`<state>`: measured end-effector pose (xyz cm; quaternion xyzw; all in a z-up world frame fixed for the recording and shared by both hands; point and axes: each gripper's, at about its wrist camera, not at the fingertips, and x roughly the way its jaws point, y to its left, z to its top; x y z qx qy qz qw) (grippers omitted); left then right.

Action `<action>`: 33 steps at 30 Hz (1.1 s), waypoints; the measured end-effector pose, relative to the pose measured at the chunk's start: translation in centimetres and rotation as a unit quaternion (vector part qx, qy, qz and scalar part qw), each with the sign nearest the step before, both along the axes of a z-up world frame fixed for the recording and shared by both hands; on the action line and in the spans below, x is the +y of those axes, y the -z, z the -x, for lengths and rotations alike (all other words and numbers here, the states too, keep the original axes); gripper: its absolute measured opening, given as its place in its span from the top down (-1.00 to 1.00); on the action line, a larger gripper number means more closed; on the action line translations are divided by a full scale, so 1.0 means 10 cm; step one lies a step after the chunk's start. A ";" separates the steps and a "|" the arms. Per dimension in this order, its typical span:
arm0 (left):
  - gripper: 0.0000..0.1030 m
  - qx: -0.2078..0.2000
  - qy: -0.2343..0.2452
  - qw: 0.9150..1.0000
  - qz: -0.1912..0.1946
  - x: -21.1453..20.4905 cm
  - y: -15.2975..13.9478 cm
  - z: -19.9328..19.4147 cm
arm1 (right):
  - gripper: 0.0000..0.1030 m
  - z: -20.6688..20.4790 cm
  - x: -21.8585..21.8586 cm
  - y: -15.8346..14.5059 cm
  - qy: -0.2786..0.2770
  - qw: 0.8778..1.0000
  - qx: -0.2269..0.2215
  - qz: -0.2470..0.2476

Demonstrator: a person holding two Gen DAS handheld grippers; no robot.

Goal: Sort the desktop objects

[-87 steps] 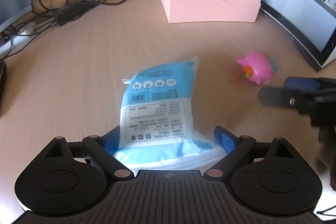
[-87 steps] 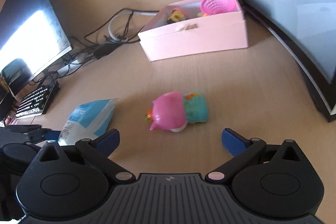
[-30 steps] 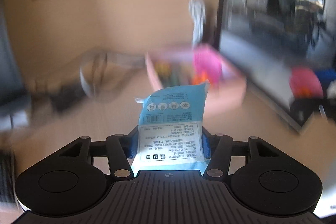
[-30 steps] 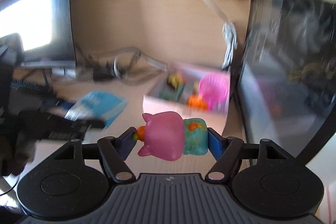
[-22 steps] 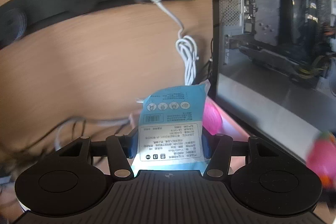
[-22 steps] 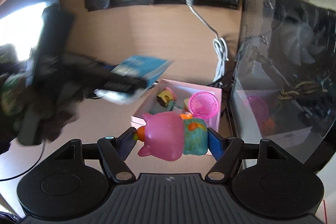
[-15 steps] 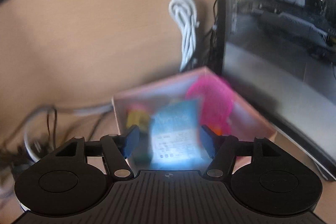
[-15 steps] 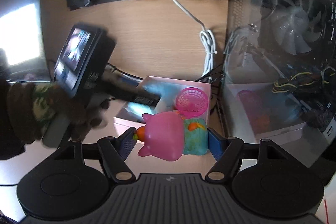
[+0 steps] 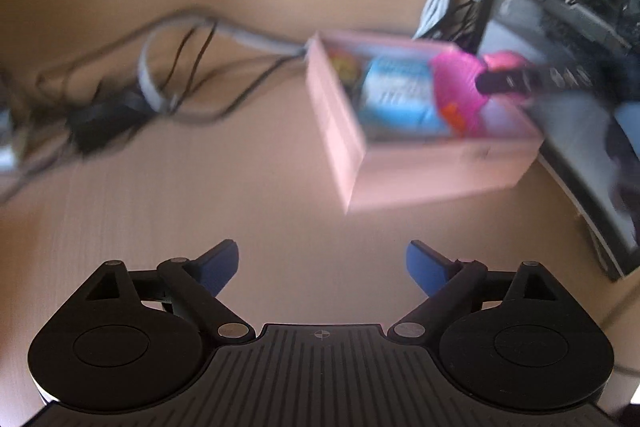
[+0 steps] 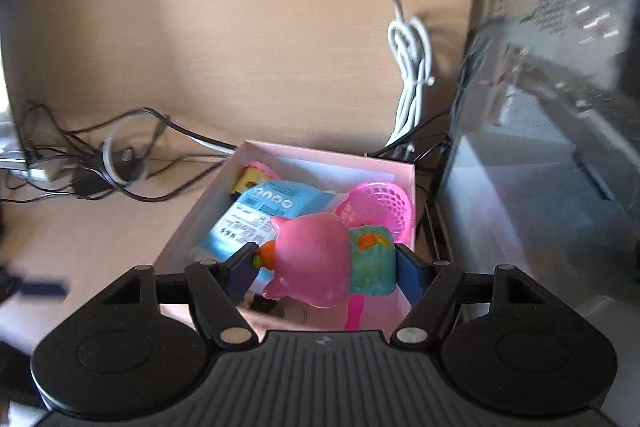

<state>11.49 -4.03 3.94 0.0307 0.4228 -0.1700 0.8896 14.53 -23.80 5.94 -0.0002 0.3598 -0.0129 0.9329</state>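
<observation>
The pink box (image 9: 420,171) stands on the desk by the computer case. The blue packet (image 9: 400,95) lies inside it, beside a pink mesh basket (image 9: 456,87); both also show in the right wrist view, the packet (image 10: 264,215) and the basket (image 10: 384,211). My left gripper (image 9: 322,267) is open and empty, back from the box over bare desk. My right gripper (image 10: 324,267) is shut on the pink and teal toy (image 10: 320,259) and holds it over the box (image 10: 404,171). The right gripper shows blurred over the box in the left wrist view (image 9: 516,81).
A tangle of black and grey cables (image 9: 132,95) lies on the desk left of the box. A glass-sided computer case (image 10: 552,107) stands right of the box. A coiled white cable (image 10: 412,67) hangs on the wooden back wall.
My left gripper has let go of the blue packet into the pink box, opened and pulled back. My right gripper has carried the toy over the box.
</observation>
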 end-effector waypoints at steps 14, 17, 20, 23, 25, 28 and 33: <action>-0.96 -0.003 -0.049 0.999 0.020 0.47 0.25 0.80 | -0.91 1.12 0.37 0.33 -0.011 0.999 0.030 -0.020; -0.98 -0.004 -0.049 0.998 0.025 0.51 0.32 0.89 | -0.97 1.32 0.47 0.43 0.006 0.999 0.038 -0.037; -1.00 -0.029 -0.048 0.998 0.020 0.51 0.37 0.97 | -1.00 1.50 0.56 0.53 0.027 0.998 0.042 -0.035; -1.00 -0.060 -0.043 0.997 0.009 0.47 0.43 1.02 | -1.00 1.60 0.67 0.65 0.044 0.998 0.053 -0.012; -1.00 -0.077 -0.043 0.996 0.000 0.42 0.46 1.04 | -1.00 1.63 0.73 0.72 0.050 0.997 0.062 0.000; -1.00 -0.078 -0.049 0.996 -0.019 0.38 0.47 1.02 | -1.00 1.57 0.75 0.81 0.048 0.996 0.073 0.001; -1.00 -0.084 -0.060 0.994 -0.028 0.38 0.49 1.03 | -1.00 1.42 0.77 0.90 0.033 0.999 0.039 0.003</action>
